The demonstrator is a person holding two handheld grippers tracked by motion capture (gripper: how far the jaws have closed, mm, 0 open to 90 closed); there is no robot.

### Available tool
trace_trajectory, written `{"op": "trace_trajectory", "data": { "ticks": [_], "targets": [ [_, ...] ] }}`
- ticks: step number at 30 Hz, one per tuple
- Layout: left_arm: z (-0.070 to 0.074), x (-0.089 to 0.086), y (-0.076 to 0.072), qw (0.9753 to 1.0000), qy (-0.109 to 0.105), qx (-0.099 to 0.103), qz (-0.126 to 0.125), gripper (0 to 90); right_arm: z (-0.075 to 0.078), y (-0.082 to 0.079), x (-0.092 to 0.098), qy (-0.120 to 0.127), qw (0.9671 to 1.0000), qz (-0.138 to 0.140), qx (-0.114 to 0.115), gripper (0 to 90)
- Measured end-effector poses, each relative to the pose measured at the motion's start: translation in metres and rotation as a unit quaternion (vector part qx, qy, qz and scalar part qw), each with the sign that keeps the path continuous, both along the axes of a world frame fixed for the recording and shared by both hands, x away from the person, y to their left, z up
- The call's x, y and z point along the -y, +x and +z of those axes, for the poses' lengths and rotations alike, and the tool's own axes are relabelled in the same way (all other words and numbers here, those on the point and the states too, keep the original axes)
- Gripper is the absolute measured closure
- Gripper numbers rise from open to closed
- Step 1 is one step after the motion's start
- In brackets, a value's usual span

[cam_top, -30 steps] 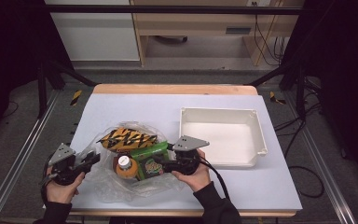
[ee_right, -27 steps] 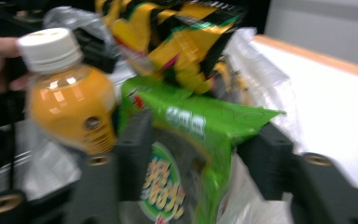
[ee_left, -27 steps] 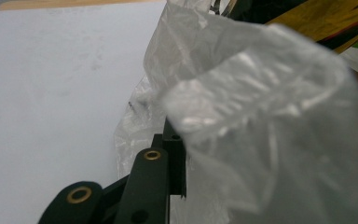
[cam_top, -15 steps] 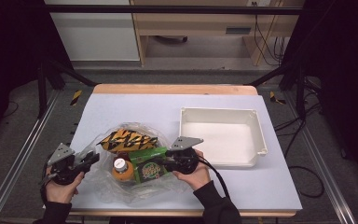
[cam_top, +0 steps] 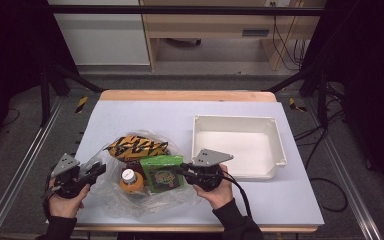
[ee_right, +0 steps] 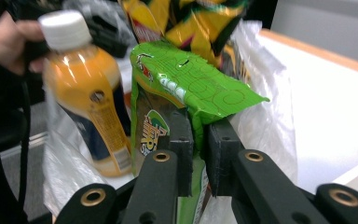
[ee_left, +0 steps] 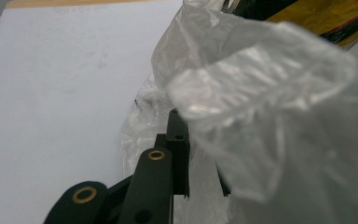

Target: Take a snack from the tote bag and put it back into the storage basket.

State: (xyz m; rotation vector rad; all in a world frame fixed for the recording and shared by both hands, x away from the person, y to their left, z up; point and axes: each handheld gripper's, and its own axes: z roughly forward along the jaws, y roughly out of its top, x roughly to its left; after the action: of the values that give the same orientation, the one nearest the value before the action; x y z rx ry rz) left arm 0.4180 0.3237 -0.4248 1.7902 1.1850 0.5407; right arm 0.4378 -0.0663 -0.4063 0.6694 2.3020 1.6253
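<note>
Pale blue covers the desk (cam_top: 145,115), with a white tray (cam_top: 237,145) at its right and a clear plastic bag (cam_top: 130,197) spread at the near left. Since a second ago the green packet (cam_top: 162,173) has slid right and nearer the tray, and the orange bottle (cam_top: 128,180) has tipped up a little beside it; the striped yellow packet (cam_top: 136,146) lies where it was, just beyond them. I judge the green packet is being drawn out of the bag, probably toward the tray.

Right tool (ee_right: 196,140): jaws narrow, clamped on the green packet's near edge, which stands up between them. Left tool (ee_left: 179,140): jaws close together with bag film pinched between them, holding the bag's left edge down near the desk's left side.
</note>
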Motion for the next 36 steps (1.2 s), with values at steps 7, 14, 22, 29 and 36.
{"op": "trace_trajectory", "data": {
  "ticks": [7, 14, 22, 29, 36],
  "targets": [
    [0.000, 0.000, 0.000, 1.0000, 0.002, 0.002, 0.002, 75.8, 0.018, -0.008, 0.007, 0.040, 0.9986, 0.003, 0.034, 83.1],
    [-0.001, 0.001, 0.000, 1.0000, 0.004, 0.002, 0.003, 75.2, 0.036, -0.011, 0.012, 0.069, 0.9962, 0.001, 0.053, 82.8],
    [-0.003, 0.002, 0.001, 1.0000, 0.009, 0.000, 0.002, 75.3, 0.055, -0.014, 0.018, 0.109, 0.9910, -0.015, 0.077, 82.4],
    [-0.002, 0.000, 0.000, 1.0000, 0.002, 0.005, 0.005, 70.4, 0.074, -0.014, 0.027, 0.117, 0.9879, -0.030, 0.098, 82.4],
    [0.005, -0.001, -0.003, 0.9995, 0.007, 0.029, 0.004, 47.5, 0.096, -0.016, 0.041, 0.136, 0.9841, -0.037, 0.108, 82.3]
  ]
}}
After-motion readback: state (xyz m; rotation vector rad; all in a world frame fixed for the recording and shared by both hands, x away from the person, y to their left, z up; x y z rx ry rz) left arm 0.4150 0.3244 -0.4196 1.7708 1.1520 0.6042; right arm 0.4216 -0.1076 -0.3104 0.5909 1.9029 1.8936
